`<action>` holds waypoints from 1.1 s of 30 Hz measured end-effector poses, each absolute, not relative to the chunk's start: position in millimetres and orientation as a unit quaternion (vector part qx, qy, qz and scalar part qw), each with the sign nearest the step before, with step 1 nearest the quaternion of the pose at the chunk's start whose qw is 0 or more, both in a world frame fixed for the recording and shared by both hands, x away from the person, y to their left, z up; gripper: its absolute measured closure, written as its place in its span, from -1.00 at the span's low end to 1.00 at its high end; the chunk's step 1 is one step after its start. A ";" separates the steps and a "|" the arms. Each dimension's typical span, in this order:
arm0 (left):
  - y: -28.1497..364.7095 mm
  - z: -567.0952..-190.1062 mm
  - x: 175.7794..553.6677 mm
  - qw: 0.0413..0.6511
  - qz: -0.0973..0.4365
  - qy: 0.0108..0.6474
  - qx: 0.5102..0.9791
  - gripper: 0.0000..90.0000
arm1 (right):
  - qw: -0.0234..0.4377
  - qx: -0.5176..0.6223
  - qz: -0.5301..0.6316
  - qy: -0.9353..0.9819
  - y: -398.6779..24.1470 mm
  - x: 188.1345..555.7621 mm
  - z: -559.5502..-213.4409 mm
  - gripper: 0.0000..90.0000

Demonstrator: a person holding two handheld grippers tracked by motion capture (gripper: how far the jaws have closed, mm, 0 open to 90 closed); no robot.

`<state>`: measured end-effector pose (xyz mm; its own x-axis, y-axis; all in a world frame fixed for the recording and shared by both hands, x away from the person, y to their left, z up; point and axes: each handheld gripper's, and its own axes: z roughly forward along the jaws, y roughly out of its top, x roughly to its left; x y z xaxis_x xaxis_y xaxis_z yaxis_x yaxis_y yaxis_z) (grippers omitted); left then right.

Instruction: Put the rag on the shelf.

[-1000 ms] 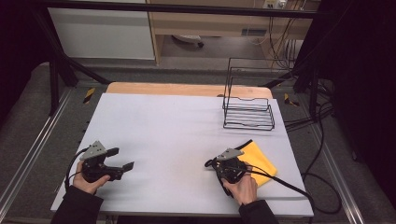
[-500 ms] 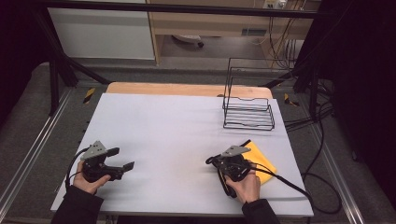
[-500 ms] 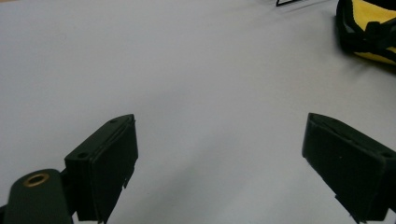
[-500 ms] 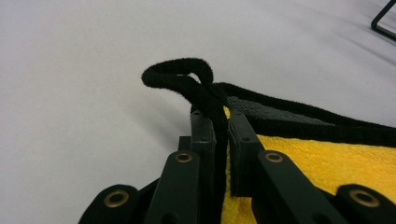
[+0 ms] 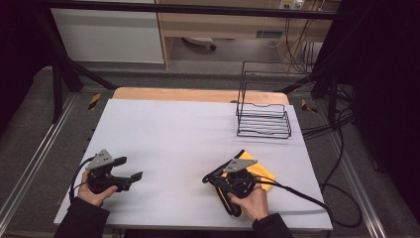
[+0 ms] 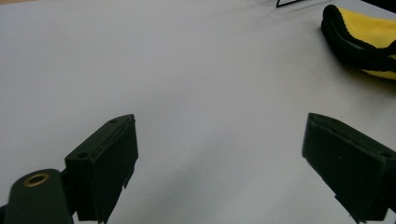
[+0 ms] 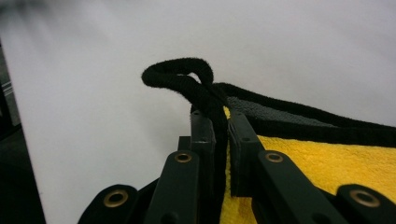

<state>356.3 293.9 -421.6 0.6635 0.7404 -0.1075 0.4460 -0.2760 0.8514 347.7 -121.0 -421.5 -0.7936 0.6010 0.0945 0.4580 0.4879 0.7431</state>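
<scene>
A yellow cloth (image 5: 263,174) with a black hem lies on the white table cover (image 5: 188,129) at the front right. My right gripper (image 5: 209,177) rests over its left part, shut on the black hem (image 7: 180,77). In the right gripper view the jaws of the right gripper (image 7: 219,119) pinch that hem, which loops up just past the tips, and the yellow cloth (image 7: 327,158) spreads to the right. My left gripper (image 5: 132,177) sits at the front left, open, with nothing between its jaws. The left gripper (image 6: 219,154) looks across bare table toward the cloth (image 6: 369,28).
A black wire rack (image 5: 262,119) stands at the back right of the table. A wooden strip (image 5: 198,94) runs along the far edge. Cables (image 5: 317,198) trail off the right side. Wide bare surface lies between the two hands.
The right hand and its gripper have shifted slightly to the right over the cloth's edge. The left hand has stayed in place.
</scene>
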 end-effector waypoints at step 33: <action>191.5 -401.2 353.4 0.417 0.130 0.352 0.828 -0.51 | 0.161 0.421 0.416 0.790 -216.4 353.5 -410.4 -0.23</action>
<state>353.4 191.5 -401.2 0.7191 0.6904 -0.0782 0.4741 -0.4053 0.7816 353.5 -216.4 -410.4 -0.5930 0.7995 0.0961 0.5319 0.2993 0.7922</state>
